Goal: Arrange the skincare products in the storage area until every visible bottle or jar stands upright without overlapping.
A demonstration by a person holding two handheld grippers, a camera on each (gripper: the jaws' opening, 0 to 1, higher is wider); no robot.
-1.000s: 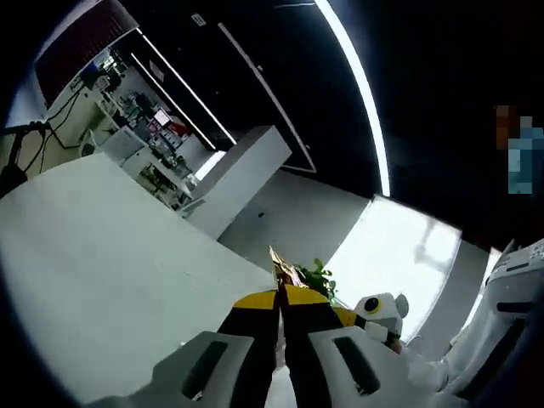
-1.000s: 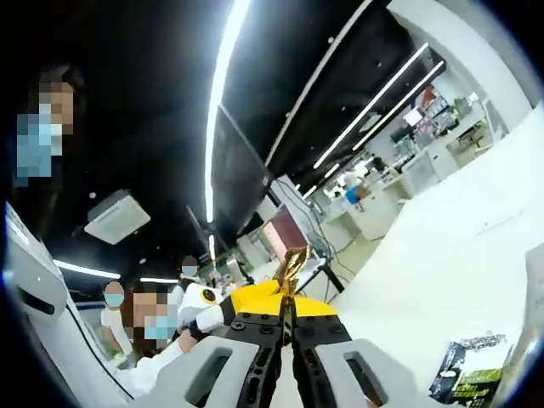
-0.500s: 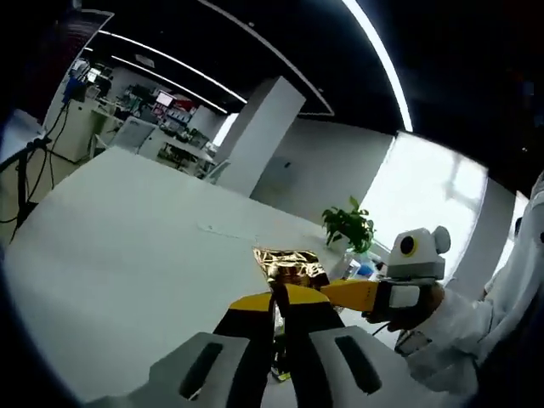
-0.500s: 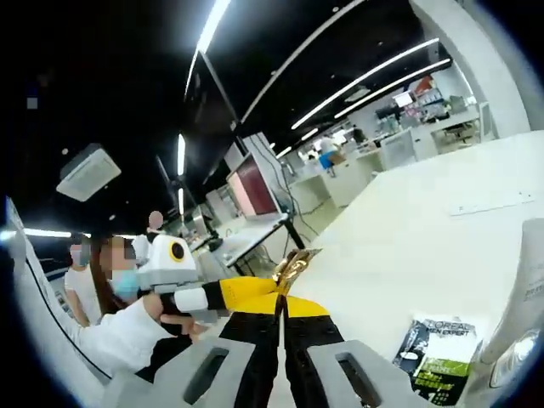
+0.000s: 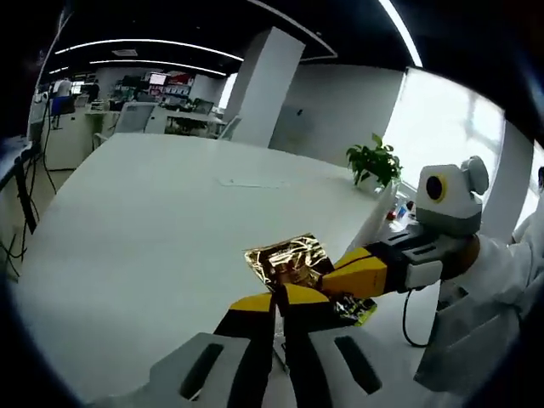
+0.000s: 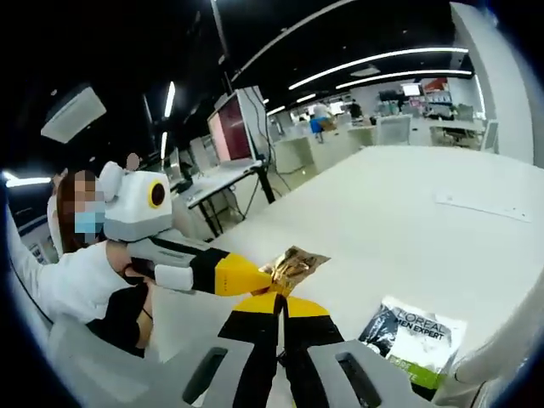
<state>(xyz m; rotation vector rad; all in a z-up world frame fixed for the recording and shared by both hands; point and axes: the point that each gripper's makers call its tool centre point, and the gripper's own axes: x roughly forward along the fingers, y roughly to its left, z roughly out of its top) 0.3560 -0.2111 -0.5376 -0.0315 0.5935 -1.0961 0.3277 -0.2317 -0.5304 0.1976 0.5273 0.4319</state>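
Left gripper view shows the left gripper closed on a corner of a gold foil packet, and the right gripper comes in from the right side and pinches the same packet. In the right gripper view the right gripper is closed on the packet too, with the left gripper touching it from the left. A second ago both cameras looked up at the ceiling lights; now they have tilted down, and the white bench lies below. So the packet is lower, held above the near part of the bench, not yet resting on it. A dark and green sachet lies flat near the bench edge. I judge that the two grippers are bringing the packet down to place it, and no bottle or jar is visible yet.
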